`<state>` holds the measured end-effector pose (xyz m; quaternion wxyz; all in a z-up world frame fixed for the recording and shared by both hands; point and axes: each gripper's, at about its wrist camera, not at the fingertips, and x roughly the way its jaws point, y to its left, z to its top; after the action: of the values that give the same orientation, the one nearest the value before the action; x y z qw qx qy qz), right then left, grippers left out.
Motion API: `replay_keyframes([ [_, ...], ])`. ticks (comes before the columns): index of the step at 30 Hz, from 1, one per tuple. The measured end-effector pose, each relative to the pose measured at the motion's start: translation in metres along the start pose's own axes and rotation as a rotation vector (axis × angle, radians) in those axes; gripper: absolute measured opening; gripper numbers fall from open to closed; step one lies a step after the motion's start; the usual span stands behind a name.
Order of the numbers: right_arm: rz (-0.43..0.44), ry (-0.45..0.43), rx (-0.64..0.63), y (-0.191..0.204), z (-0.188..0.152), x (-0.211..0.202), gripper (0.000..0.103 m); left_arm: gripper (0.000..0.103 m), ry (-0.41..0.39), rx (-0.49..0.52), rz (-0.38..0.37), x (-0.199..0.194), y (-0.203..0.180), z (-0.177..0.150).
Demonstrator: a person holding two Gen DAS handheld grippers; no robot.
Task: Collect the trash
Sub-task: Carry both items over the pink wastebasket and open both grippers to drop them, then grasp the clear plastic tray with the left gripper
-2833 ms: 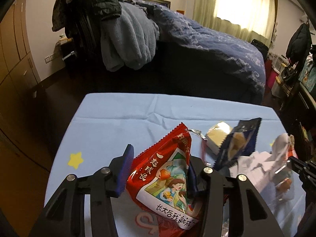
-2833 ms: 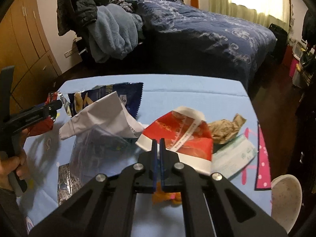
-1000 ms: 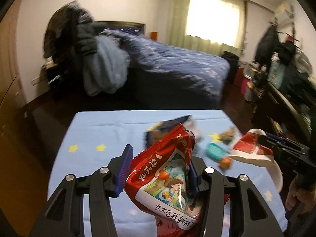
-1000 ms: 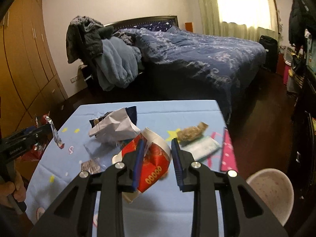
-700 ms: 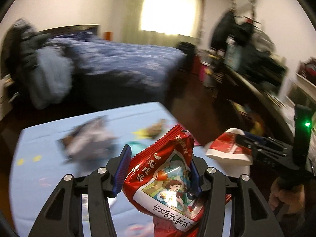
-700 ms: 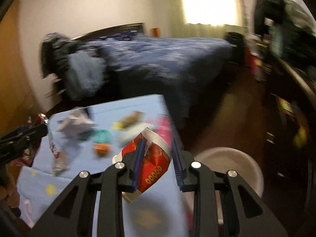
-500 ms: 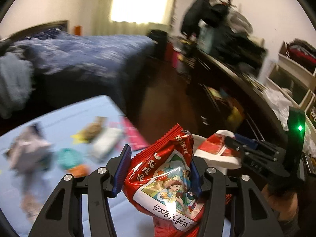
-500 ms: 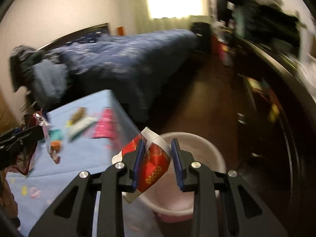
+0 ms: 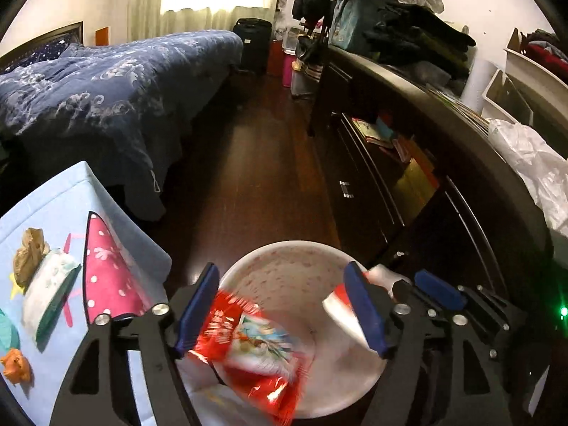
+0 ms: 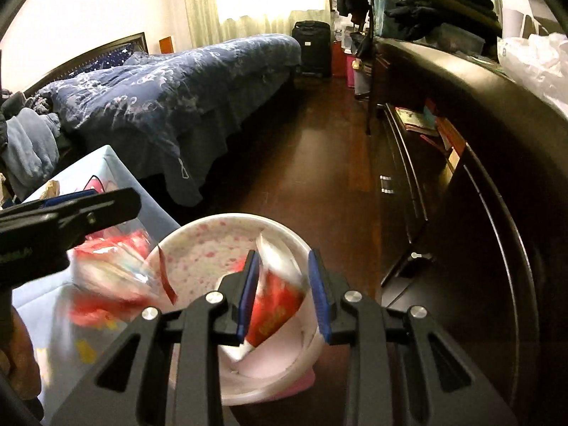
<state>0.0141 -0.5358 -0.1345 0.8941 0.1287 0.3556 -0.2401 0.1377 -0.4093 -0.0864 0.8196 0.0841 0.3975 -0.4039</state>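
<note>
My left gripper (image 9: 280, 269) hangs over a white, pink-speckled bin (image 9: 284, 246) on the floor. Its jaws are opening. The red snack bag (image 9: 248, 340) is blurred and loose between them, and no pad presses on it. In the right wrist view the bag (image 10: 110, 266) drops beside the bin's rim (image 10: 227, 217), under the left gripper's finger (image 10: 71, 209). My right gripper (image 10: 282, 254) is also above the bin, shut on a red and white wrapper (image 10: 277, 301). One of its blue pads (image 9: 438, 294) shows in the left wrist view.
A table with a light blue cloth (image 9: 53, 206) stands left of the bin. On it lie a brown crumpled paper (image 9: 30, 252), a tissue pack (image 9: 46, 291) and an orange scrap (image 9: 14, 369). A dark cabinet (image 9: 426, 177) runs along the right and a bed (image 9: 106, 99) fills the left rear.
Both grippers swung right from the table to above the bin. The left jaws spread and the red bag slipped out of their grip. The right gripper kept its wrapper.
</note>
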Motion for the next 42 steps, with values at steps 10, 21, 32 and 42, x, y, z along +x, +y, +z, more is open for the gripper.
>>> replay_keyframes([
  [10, 0.095, -0.039, -0.014, 0.026, 0.001, -0.034, 0.052, 0.09, -0.08, -0.041, 0.065, -0.052, 0.025, -0.011],
  [21, 0.394, -0.099, -0.232, 0.162, 0.002, -0.109, 0.072, 0.099, -0.166, -0.163, 0.517, -0.186, 0.131, -0.098],
  [32, 0.48, -0.024, -0.42, 0.268, -0.005, -0.1, 0.072, 0.099, -0.133, -0.331, 0.595, -0.207, 0.222, -0.136],
  [42, 0.463, 0.035, -0.445, 0.291, 0.001, -0.06, 0.072, 0.099, -0.067, -0.271, 0.532, -0.159, 0.253, -0.114],
])
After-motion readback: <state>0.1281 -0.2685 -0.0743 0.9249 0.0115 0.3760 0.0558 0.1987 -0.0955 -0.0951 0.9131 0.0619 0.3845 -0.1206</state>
